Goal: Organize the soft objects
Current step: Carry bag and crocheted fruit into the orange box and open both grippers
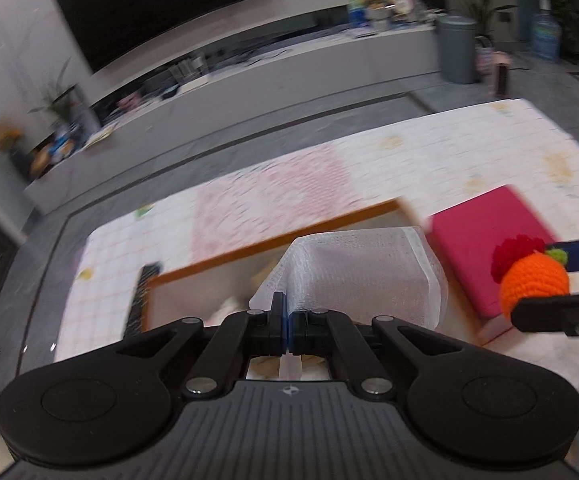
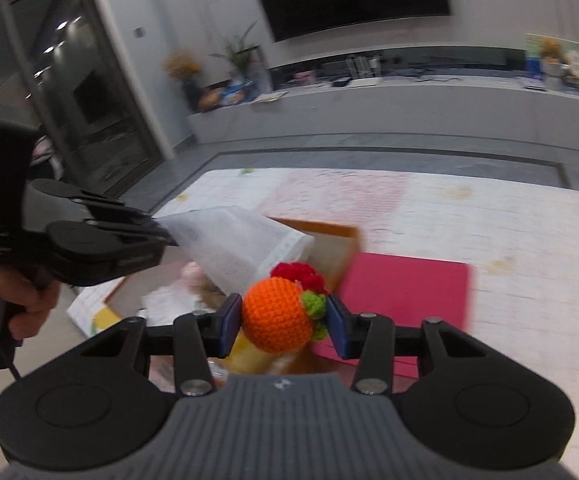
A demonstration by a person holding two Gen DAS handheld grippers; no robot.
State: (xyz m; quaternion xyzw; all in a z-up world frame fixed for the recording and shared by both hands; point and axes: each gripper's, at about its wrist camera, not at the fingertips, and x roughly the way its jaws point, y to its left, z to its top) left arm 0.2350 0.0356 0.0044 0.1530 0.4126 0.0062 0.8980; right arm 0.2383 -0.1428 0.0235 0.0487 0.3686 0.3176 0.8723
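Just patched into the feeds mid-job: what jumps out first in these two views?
The bright orange crochet ball with green and red tufts stands out, clamped in the right gripper above the table. Next is the white mesh bag, pinched at one edge by the left gripper and held up just left of the ball. Behind them a pink box lies on the pale checked tablecloth.

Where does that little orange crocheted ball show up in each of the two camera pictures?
Left wrist view: the orange crocheted ball sits at the far right edge, pinched by the right gripper reaching in from the side.
Right wrist view: the ball is near the centre, held between that gripper's blue pads.
Shared landmark: the pink cushion lies just behind the ball in both views.
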